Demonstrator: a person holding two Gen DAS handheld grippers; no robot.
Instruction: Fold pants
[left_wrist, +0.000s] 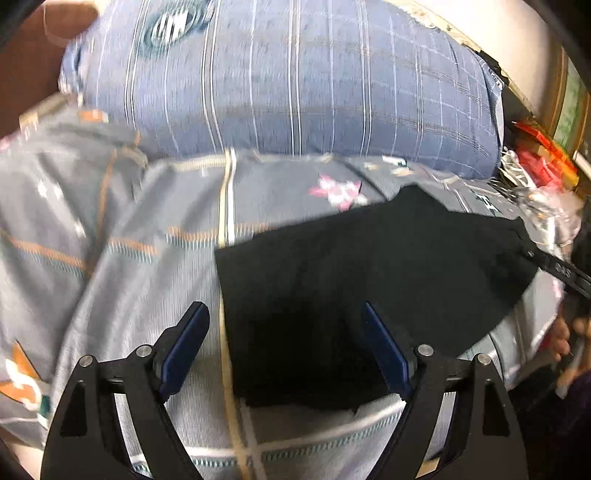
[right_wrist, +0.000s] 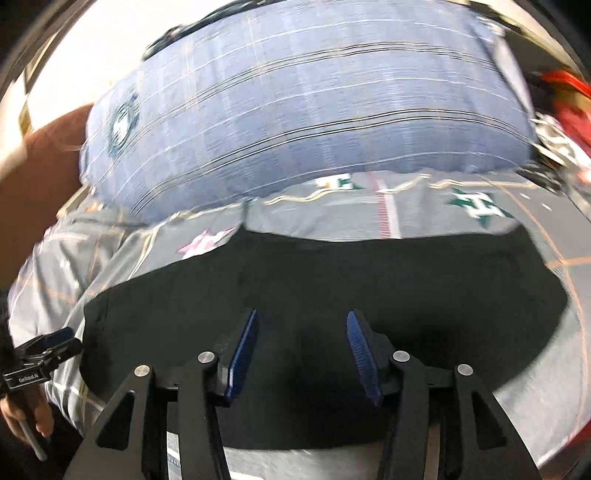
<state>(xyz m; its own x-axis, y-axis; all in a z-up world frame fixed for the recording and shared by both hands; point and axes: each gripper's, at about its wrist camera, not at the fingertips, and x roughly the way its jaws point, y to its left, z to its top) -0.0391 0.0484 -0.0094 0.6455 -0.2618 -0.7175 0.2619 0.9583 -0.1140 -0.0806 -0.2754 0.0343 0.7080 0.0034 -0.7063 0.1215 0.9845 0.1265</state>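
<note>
the left gripper (left_wrist: 284, 332) hangs above the bed, its blue pads (left_wrist: 184, 347) spread wide with nothing between them; one finger is over the sheet, the other over the near left corner of the pants (left_wrist: 369, 280). the right gripper (right_wrist: 301, 350) points down at the middle of the pants (right_wrist: 332, 280), its pads (right_wrist: 242, 354) standing apart and gripping nothing. in the right wrist view the left gripper shows at the far left, just beside the pants' edge, with the person's hand (right_wrist: 22, 413) below it.

the pants are black and lie folded into a flat, broad, roughly rectangular stack with a fairly straight left edge, on the grey patterned sheet (left_wrist: 110, 229) of the bed, toward its near side. the sheet carries orange lines and pink and green star-like prints.

beyond the pants, across the bed, lies a large blue plaid pillow (left_wrist: 288, 81), touching the sheet and apart from the pants. to the right of the pillow, at the bed's edge, sits a clutter of red and silvery packaging (left_wrist: 535, 173), too blurred to make out.
</note>
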